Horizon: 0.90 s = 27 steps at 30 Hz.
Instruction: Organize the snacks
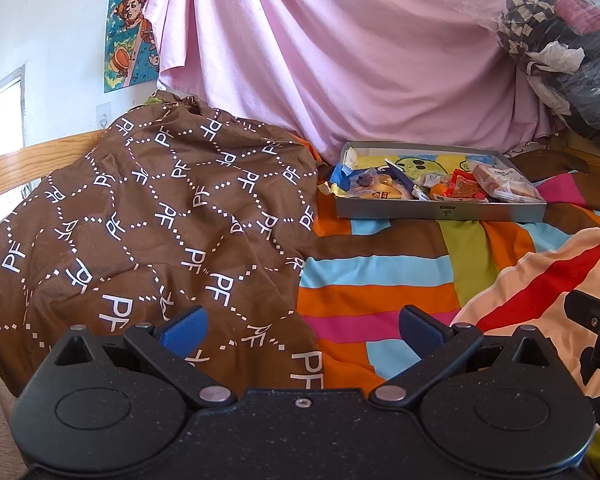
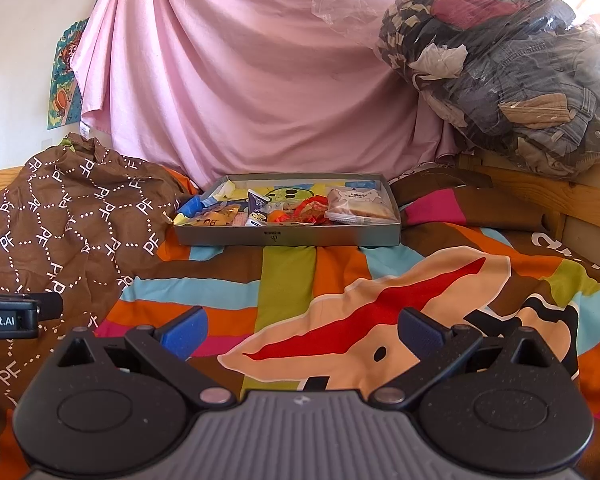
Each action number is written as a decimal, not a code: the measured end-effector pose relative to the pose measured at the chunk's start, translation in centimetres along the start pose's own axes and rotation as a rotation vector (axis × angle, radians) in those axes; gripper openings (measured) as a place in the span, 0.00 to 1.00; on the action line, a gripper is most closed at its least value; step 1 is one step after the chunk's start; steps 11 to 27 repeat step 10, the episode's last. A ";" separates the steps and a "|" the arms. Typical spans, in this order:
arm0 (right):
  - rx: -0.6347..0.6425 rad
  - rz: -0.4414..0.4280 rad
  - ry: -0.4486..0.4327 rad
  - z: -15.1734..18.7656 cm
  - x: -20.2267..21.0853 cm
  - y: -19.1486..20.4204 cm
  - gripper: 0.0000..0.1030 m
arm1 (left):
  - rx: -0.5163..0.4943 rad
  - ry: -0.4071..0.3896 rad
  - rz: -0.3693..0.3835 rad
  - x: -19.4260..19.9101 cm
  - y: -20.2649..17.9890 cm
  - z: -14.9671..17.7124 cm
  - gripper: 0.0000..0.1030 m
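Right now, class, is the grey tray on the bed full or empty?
Partly full. The grey tray holds snack packets along its near side, while its printed floor shows bare at the back.

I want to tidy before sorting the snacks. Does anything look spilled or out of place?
Mostly contained: the snacks sit jumbled in the grey tray on the striped bedspread. One oddity: at the tray's left end, a yellow and blue wrapper hangs over the rim onto the bed. Both tongs are open and empty.
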State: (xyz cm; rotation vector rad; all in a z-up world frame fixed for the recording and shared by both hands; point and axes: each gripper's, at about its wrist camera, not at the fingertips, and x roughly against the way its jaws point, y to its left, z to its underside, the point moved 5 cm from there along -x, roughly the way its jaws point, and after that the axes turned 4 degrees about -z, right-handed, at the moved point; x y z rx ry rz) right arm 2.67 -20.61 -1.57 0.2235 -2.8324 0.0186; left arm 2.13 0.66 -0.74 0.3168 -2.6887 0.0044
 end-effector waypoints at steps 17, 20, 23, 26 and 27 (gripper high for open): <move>-0.008 0.007 0.002 0.1 0.0 0.0 1.00 | 0.000 -0.002 -0.004 0.0 0.0 0.0 0.99; -0.008 0.007 0.002 0.1 0.0 0.0 1.00 | 0.000 -0.002 -0.004 0.0 0.0 0.0 0.99; -0.008 0.007 0.002 0.1 0.0 0.0 1.00 | 0.000 -0.002 -0.004 0.0 0.0 0.0 0.99; -0.008 0.007 0.002 0.1 0.0 0.0 1.00 | 0.000 -0.002 -0.004 0.0 0.0 0.0 0.99; -0.008 0.007 0.002 0.1 0.0 0.0 1.00 | 0.000 -0.002 -0.004 0.0 0.0 0.0 0.99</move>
